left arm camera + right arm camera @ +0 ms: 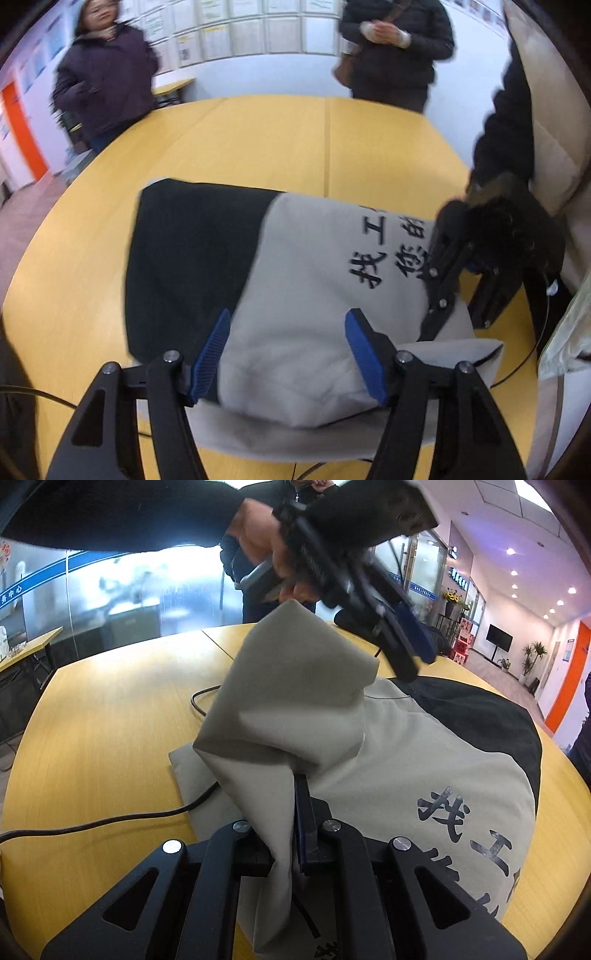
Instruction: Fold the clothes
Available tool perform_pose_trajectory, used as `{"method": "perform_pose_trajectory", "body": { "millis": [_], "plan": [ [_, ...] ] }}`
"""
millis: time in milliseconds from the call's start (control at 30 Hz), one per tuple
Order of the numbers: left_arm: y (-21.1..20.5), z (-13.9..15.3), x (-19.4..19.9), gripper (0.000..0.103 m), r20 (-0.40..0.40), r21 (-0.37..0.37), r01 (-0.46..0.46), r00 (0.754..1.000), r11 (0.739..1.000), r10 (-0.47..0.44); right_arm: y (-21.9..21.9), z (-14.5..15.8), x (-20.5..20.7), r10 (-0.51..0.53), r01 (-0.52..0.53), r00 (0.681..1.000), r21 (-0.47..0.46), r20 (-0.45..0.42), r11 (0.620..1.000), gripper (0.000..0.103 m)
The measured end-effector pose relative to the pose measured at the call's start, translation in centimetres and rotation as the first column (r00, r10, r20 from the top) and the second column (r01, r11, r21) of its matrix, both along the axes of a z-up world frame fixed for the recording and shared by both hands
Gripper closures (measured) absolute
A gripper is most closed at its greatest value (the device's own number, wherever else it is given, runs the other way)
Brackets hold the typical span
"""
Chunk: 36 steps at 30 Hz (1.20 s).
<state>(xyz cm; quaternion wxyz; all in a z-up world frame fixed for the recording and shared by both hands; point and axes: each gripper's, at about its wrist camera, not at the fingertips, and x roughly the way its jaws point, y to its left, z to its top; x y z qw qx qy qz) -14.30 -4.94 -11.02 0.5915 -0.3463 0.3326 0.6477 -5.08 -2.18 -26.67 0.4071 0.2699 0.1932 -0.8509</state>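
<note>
Round yellow wood-grain table point(258, 140) with a seam running toward 12 o'clock. Thin black cable point(110, 821) snaking across the tabletop at 8 o'clock. Two bystanders in dark padded jackets at the far edge: one at 11 o'clock point(107, 77), one at 1 o'clock point(399, 48). White wall of posted paper sheets point(251, 29) behind. Orange wall panel point(569, 679) at 3 o'clock, black wall-mounted screen point(498, 638) nearby.
</note>
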Motion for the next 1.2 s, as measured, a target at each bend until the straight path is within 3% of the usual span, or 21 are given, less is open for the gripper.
{"method": "perform_pose_trajectory", "body": {
  "millis": [167, 233, 367, 567, 633, 667, 700, 767, 900, 967, 1000, 1067, 1200],
  "plan": [
    [-2.7, -5.7, 0.7, 0.035, 0.035, -0.093, 0.023, 0.999, 0.995, -0.02, 0.0, -0.4, 0.4, 0.007, -0.007, 1.0, 0.017, 0.007, 1.0, 0.096],
    [-4.0, -5.8, 0.3, 0.035, 0.043, -0.083, -0.005, 0.999, 0.997, 0.009, 0.0, -0.5, 0.5, 0.015, -0.015, 1.0, 0.026, 0.008, 1.0, 0.096],
    [-5.3, -6.0, 0.3, 0.035, 0.0, -0.141, -0.005, 1.0, 0.99, 0.005, 0.0, -0.8, 0.5, 0.016, -0.017, 1.0, 0.025, 0.009, 1.0, 0.096],
    [-5.3, -7.3, 0.5, 0.032, -0.009, -0.139, -0.009, 1.0, 0.99, 0.008, 1.0, -0.5, 0.4, 0.022, -0.022, 1.0, 0.037, 0.006, 0.999, 0.095],
    [-5.7, -7.3, 0.6, 0.031, -0.013, -0.132, -0.012, 1.0, 0.991, 0.011, 2.3, 0.1, 1.0, 0.018, -0.018, 1.0, 0.025, 0.001, 1.0, 0.083],
    [-5.9, -7.4, 0.7, 0.031, -0.016, -0.129, -0.014, 1.0, 0.992, 0.012, 3.3, 0.6, 1.6, 0.008, -0.008, 1.0, 0.006, 0.001, 1.0, 0.071],
    [-6.1, -7.4, 0.7, 0.031, -0.018, -0.127, -0.016, 1.0, 0.992, 0.014, 4.9, 1.4, 2.5, -0.021, 0.021, 1.0, -0.017, -0.002, 1.0, 0.058],
    [-6.4, -7.4, 0.8, 0.031, -0.023, -0.127, -0.021, 1.0, 0.992, 0.018, 8.2, 2.8, 4.7, -0.114, 0.114, 0.993, -0.051, -0.008, 0.992, 0.044],
    [-6.8, -7.6, 0.7, 0.031, -0.021, -0.128, -0.028, 0.999, 0.991, 0.025, 12.5, 3.1, 7.3, -0.334, 0.334, 0.942, 0.016, -0.04, 0.942, 0.031],
    [-6.9, -7.6, 0.6, 0.03, -0.02, -0.129, -0.032, 0.999, 0.991, 0.029, 12.0, 1.7, 6.9, -0.348, 0.354, 0.935, 0.098, -0.071, 0.93, 0.031],
    [-7.0, -7.6, 0.6, 0.03, -0.02, -0.131, -0.035, 0.999, 0.991, 0.033, 11.1, 0.7, 6.3, -0.33, 0.34, 0.94, 0.143, -0.091, 0.93, 0.038],
    [-7.3, -7.7, 0.5, 0.03, -0.021, -0.135, -0.044, 0.999, 0.99, 0.041, 9.9, 0.1, 4.9, -0.332, 0.344, 0.938, 0.147, -0.098, 0.928, 0.056],
    [-8.1, -7.8, 0.6, 0.029, -0.025, -0.119, -0.059, 0.998, 0.991, 0.056, 9.2, -0.3, 2.9, -0.379, 0.385, 0.923, 0.122, -0.072, 0.915, 0.07]
  ]
}}
